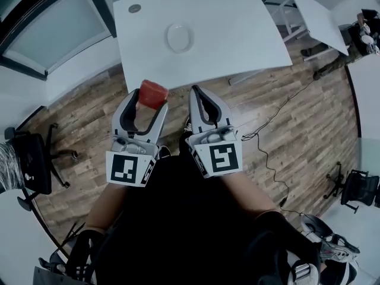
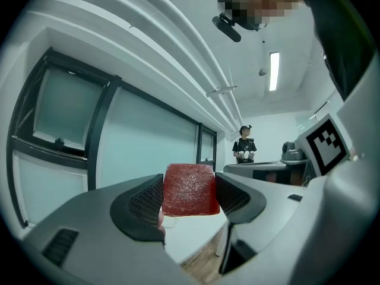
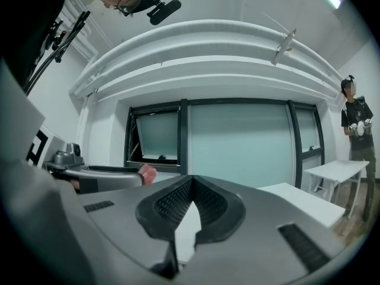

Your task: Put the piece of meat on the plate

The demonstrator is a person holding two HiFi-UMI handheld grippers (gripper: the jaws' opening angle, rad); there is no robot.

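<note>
**Meat clamped in the left tool, plate bare on the tabletop**

In the left gripper view, my left tool is clamped on the piece of meat. It is a deep red block, almost square from this side, with softly rounded corners and a fine, grainy surface. The two dark pads pressing on its sides have a dimpled mesh texture and sit in smooth grey, matte plastic shells.

From the head view, the meat sits at the tips of the left tool, just at the near edge of the white tabletop. How high it is held I cannot tell. The plate is small, round, white and glossy with a shallow dished centre. It lies further back on the tabletop, well apart from the meat.

My right tool is drawn together. Its meshed pads meet at the tips, leaving only a narrow wedge of light lower down and nothing between them. In the head view it hangs just beside the left tool, pointing the same way.

Each tool carries a marker cube on its rear. The only print I can find is the black-and-white block pattern on these cubes.

The tabletop is smooth and plain, with a small grey disc near its far left corner. Below it is a floor of brown wood-grain planks, with a thin dark cable trailing across it.
</note>
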